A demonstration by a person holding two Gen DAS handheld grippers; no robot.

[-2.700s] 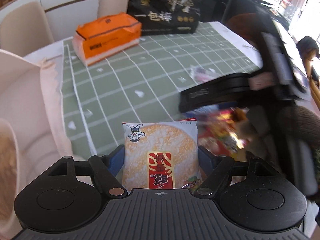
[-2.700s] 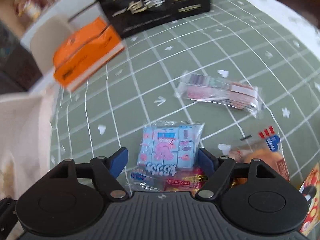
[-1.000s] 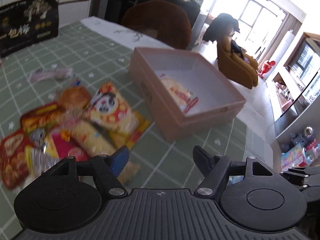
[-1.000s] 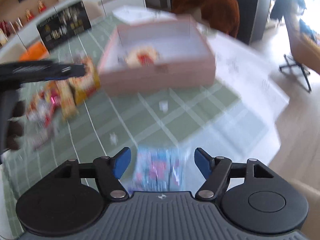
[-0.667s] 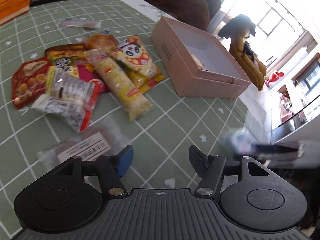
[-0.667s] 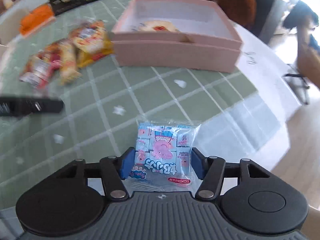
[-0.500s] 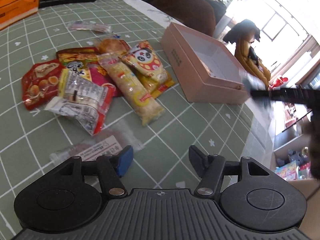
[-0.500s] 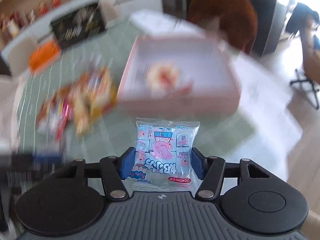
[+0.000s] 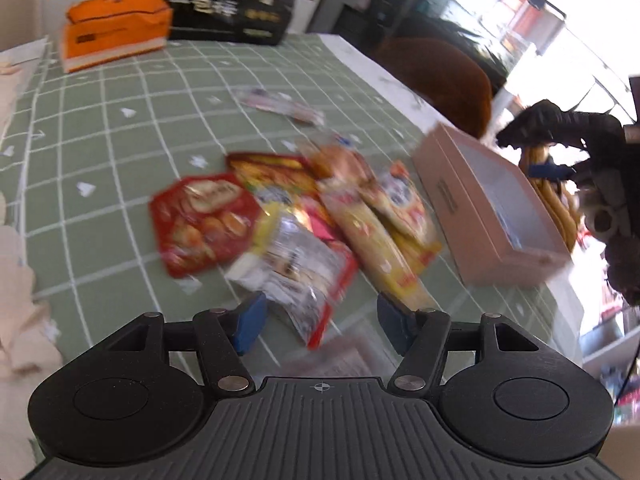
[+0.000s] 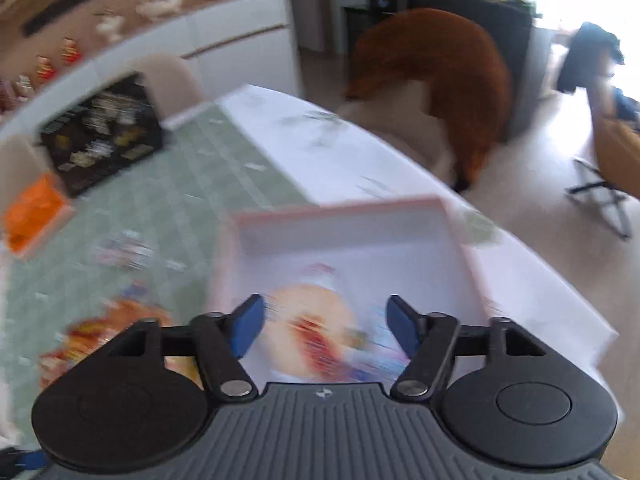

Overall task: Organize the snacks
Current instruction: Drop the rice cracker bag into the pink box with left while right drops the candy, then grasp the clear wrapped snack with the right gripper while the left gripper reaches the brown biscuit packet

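Both my grippers gape, holding nothing. Left gripper [image 9: 318, 322] hovers over the snack pile [image 9: 296, 216], box [image 9: 486, 204] at two o'clock. Right gripper [image 10: 324, 330] hangs above the box [image 10: 344, 216]; blurred packets [image 10: 320, 336] lie inside at twelve o'clock.

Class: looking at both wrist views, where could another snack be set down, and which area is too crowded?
Free: the back of the pink box, beyond the round cracker pack; also green cloth between the orange box and the snack pile. The pile itself is crowded.
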